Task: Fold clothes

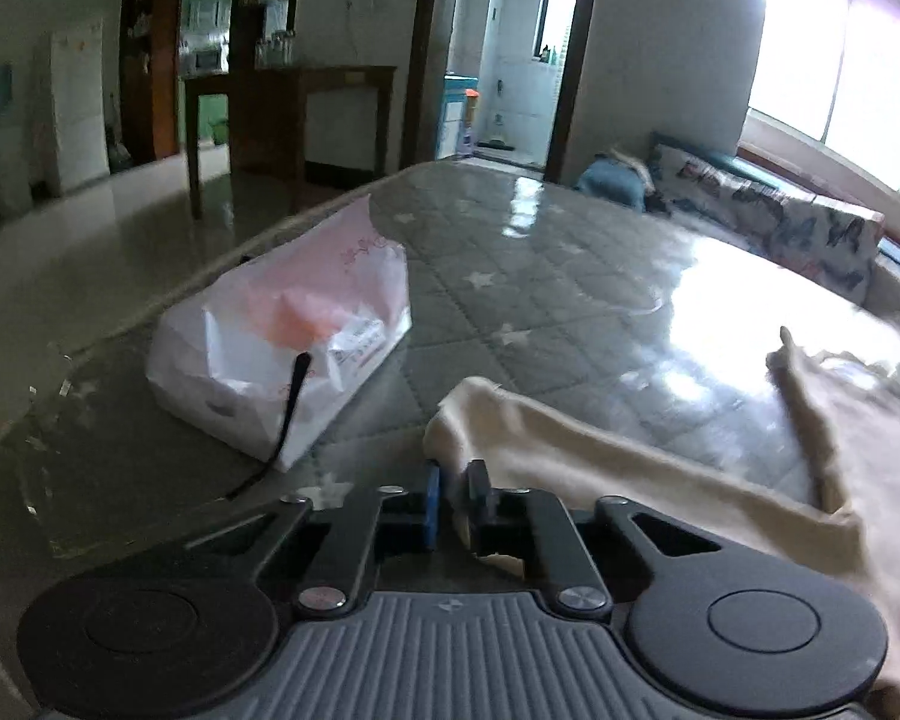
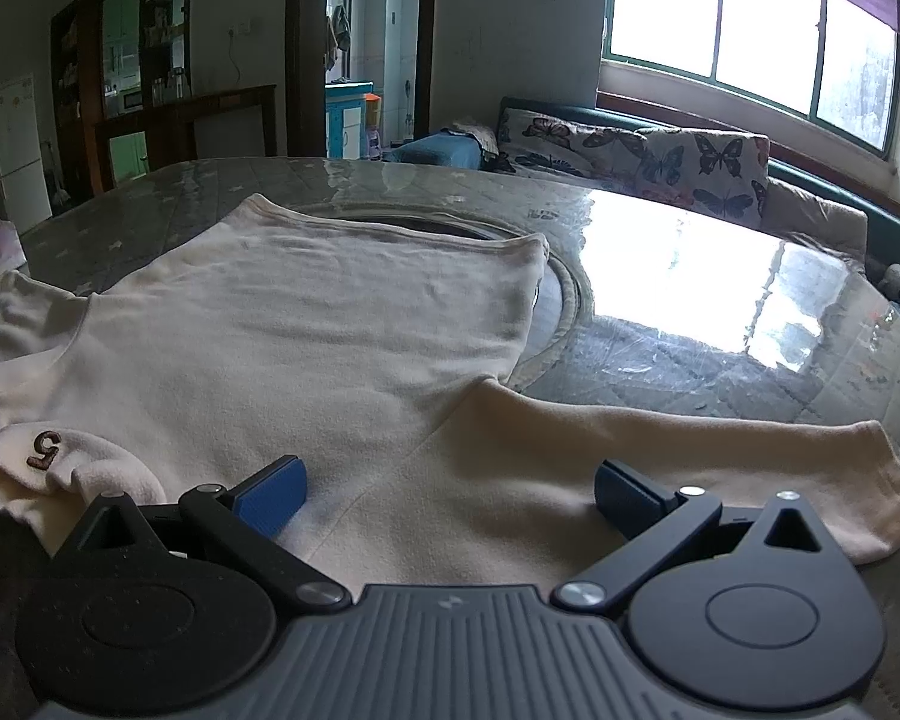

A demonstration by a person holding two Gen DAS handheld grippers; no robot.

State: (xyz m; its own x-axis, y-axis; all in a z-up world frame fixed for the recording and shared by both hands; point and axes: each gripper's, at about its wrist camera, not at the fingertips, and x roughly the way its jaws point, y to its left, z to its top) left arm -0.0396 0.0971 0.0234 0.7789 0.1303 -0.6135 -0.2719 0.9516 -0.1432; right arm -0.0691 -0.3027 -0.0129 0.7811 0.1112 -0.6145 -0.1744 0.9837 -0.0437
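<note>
A cream sweatshirt (image 2: 306,324) lies spread on the glass-topped table (image 2: 720,324), one sleeve (image 2: 660,450) stretching right and a brown "5" patch (image 2: 44,449) at its near left. My right gripper (image 2: 450,495) is open, its blue pads low over the shirt's near part, holding nothing. My left gripper (image 1: 453,504) is shut on a cream edge of the sweatshirt (image 1: 600,456) and lifts it off the table; the cloth trails away to the right.
A white and pink plastic bag (image 1: 282,336) with a black handle lies on the table (image 1: 540,276) left of my left gripper. A butterfly-print sofa (image 2: 660,156) runs along the table's far right side under the window. A dark wooden desk (image 1: 294,114) stands beyond.
</note>
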